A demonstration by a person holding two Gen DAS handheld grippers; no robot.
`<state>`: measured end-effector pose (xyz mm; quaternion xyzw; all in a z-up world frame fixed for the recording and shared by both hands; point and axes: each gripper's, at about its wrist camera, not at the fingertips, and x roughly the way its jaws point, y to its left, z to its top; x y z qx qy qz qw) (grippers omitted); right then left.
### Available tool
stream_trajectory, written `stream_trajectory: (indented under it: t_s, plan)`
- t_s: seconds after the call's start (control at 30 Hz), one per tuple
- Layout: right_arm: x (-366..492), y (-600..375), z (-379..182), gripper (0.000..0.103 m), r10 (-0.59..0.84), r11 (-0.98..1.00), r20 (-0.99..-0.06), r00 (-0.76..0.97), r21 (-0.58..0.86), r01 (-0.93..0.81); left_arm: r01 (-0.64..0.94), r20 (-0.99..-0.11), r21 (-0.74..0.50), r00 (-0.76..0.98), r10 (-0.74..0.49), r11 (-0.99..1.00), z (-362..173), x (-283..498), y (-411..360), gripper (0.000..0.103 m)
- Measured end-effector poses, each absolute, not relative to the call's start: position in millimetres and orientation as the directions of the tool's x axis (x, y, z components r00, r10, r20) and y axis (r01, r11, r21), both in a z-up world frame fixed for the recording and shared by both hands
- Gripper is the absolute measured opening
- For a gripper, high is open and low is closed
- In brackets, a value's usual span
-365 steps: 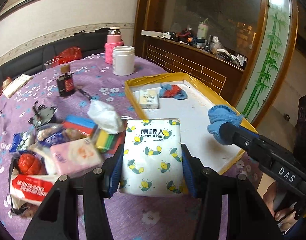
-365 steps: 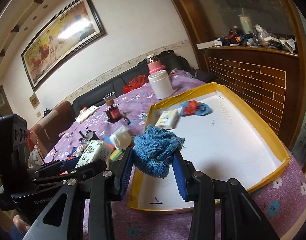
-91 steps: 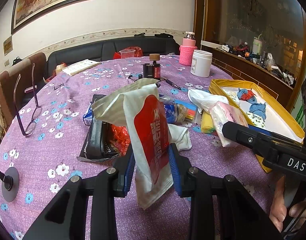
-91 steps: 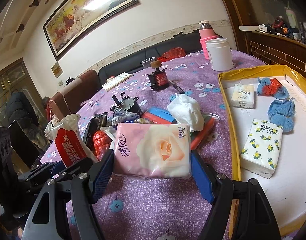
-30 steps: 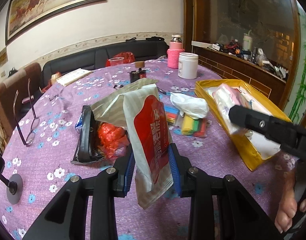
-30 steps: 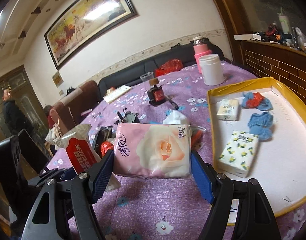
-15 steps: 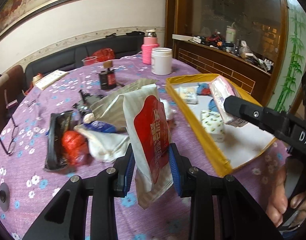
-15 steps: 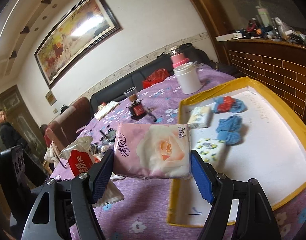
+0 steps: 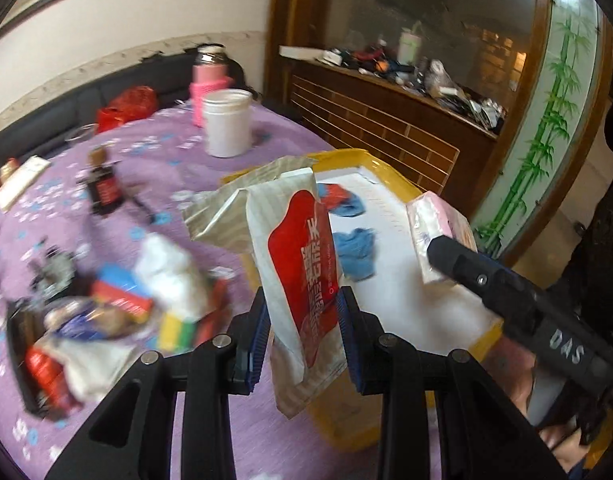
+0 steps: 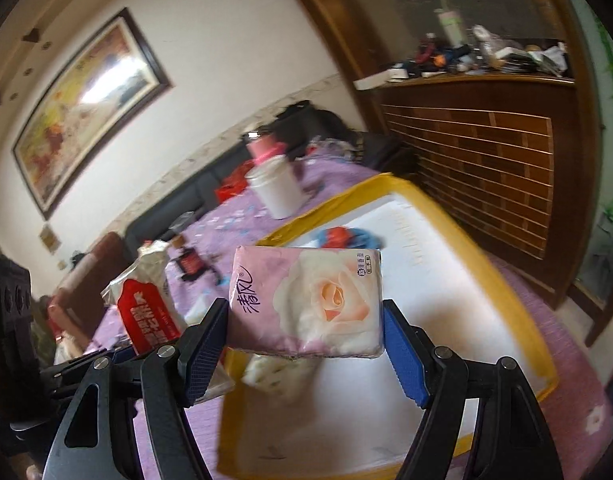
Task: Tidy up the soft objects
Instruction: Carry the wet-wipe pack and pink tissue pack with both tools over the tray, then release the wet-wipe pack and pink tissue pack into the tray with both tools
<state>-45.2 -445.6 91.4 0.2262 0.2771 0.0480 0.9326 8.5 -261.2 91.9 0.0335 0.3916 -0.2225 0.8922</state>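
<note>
- Left tool (image 9: 302,328) pinches a crinkly white-and-red bag (image 9: 306,264), upright, hanging over the near rim of the yellow tray (image 9: 482,330)
- Right tool (image 10: 306,350) grips a soft pink rose-print tissue pack (image 10: 306,300) flat across its pads, above the tray's white floor
- Blue knit cloth (image 9: 356,250) lies crumpled in the tray at 12 o'clock from the bag
- Clutter (image 9: 118,312) on the purple worktop (image 9: 146,152) at 9 o'clock is motion-blurred

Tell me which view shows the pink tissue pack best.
The right wrist view: the pink tissue pack fills the centre, its rose face toward the camera, clamped in the right tongs. The left wrist view shows only its end at the right, partly hidden behind those tongs.
</note>
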Motion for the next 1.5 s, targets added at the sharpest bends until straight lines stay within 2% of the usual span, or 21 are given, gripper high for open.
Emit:
stream_trajectory:
  t_s: [0.2,0.43,0.67,1.07,1.13,1.2,1.5]
  plan:
    - [-36.5,-470.5,94.7,0.079,0.152,0.9,-0.536,0.83,0.423,0.108,0.437,-0.761,-0.138,0.528,-0.377,0.889,71.4,45.7,-301.9,0.031]
    - [-12.6,-480.7,91.3,0.079,0.114,0.926,-0.609,0.785,0.351,0.138,0.428,-0.773,-0.178,0.496,-0.395,0.886,53.0,62.2,-310.0,0.031]
    - [28.2,-483.1,84.1,0.079,0.09,0.938,-0.677,0.73,0.305,0.167,0.426,-0.773,-0.212,0.478,-0.418,0.879,42.5,69.2,-305.1,0.031]
    - [71.5,-476.8,60.9,0.079,0.126,0.926,-0.756,0.642,0.321,0.196,0.435,-0.747,-0.27,0.469,-0.472,0.859,39.1,70.0,-295.6,0.033]
    - [72.4,-475.9,61.8,0.08,0.121,0.928,-0.757,0.643,0.317,0.198,0.434,-0.74,-0.278,0.471,-0.479,0.857,40.2,70.0,-294.1,0.041]
    - [74.0,-475.6,61.2,0.08,0.134,0.925,-0.759,0.637,0.327,0.195,0.434,-0.73,-0.279,0.483,-0.483,0.856,42.7,68.3,-293.9,0.056]
    - [57.9,-477.2,70.5,0.081,0.147,0.906,-0.704,0.695,0.378,0.191,0.457,-0.703,-0.245,0.524,-0.481,0.855,52.3,59.1,-297.9,0.062]
